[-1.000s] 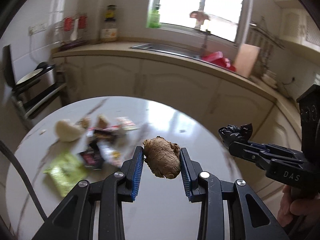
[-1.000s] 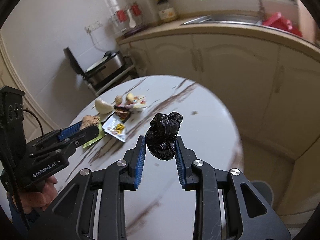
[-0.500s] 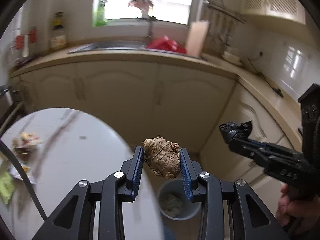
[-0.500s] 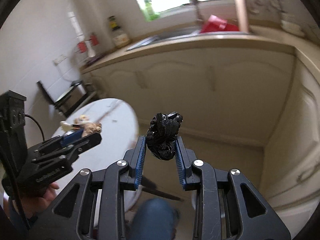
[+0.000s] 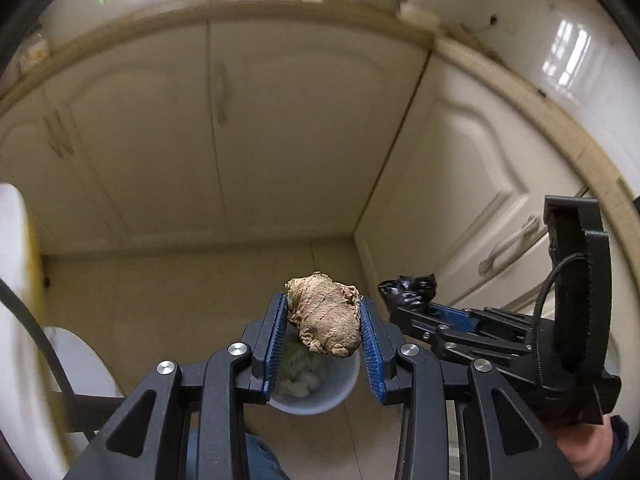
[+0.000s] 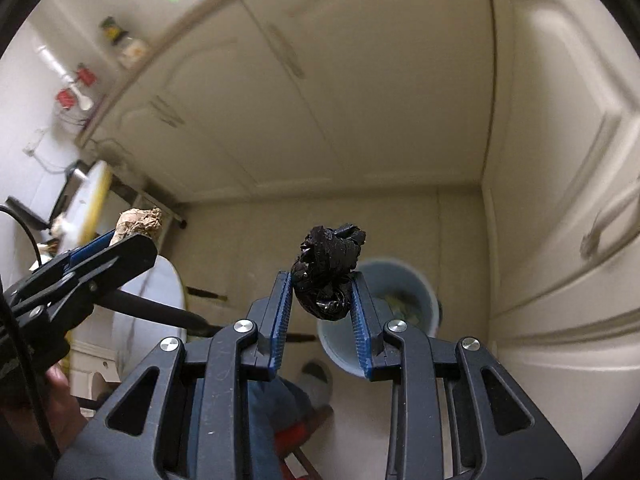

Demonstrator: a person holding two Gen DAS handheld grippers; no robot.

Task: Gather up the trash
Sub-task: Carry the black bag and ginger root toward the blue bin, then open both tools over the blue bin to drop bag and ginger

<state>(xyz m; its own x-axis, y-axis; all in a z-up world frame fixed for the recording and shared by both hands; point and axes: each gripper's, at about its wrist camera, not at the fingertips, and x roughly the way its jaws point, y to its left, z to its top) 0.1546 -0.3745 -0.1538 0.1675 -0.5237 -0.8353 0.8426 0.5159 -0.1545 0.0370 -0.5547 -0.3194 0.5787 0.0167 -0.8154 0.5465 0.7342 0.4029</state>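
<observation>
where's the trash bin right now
The round pale-blue plastic bin stands on the floor in the cabinet corner, below and beyond the right gripper holding the crumpled black plastic bag.

Crinkled glossy black plastic wad (image 6: 329, 274)

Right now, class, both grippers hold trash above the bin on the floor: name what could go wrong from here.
1. The left gripper holds the brown lump over the bin near its rim; released here, it might miss.
2. The right gripper holds the black wad beside the bin's near edge, so it may drop outside.
3. The grippers sit close together and could bump.
</observation>
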